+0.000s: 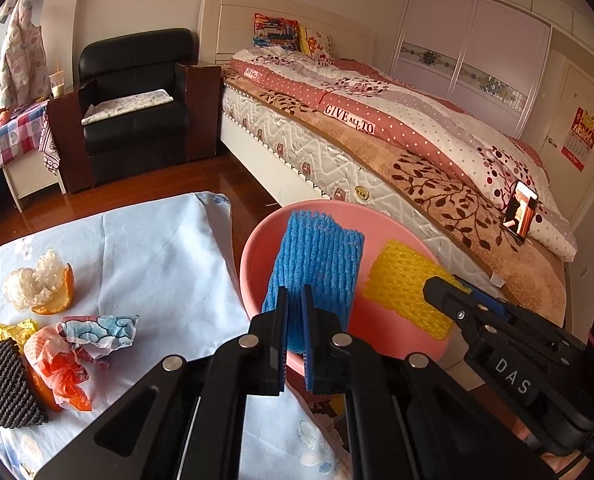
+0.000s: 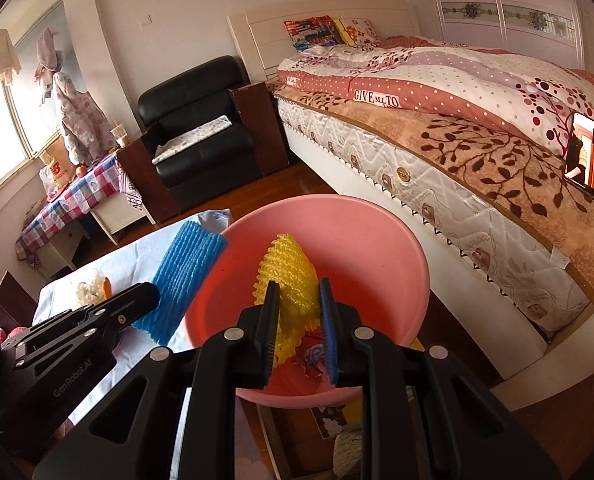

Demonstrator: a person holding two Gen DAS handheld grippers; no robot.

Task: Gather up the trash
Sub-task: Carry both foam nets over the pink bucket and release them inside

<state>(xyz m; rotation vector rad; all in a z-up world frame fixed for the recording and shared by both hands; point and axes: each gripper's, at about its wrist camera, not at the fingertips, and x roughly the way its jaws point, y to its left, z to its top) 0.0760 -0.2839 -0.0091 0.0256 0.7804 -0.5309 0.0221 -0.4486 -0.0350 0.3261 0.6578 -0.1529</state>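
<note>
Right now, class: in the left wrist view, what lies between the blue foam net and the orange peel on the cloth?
Only bare light-blue cloth lies between the blue foam net and the orange peel, as the left wrist view shows.

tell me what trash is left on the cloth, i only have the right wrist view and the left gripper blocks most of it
Observer: From the left wrist view, a black foam net lies at the near left edge of the light blue cloth.
Operator: anything else near it
Observer: Yes, a crumpled orange and white wrapper sits right beside it, with a crumpled patterned paper behind.
Operator: is the blue net over the bowl yet
Observer: The left gripper is shut on the blue foam net, which hangs over the pink bowl at its left rim.
</note>
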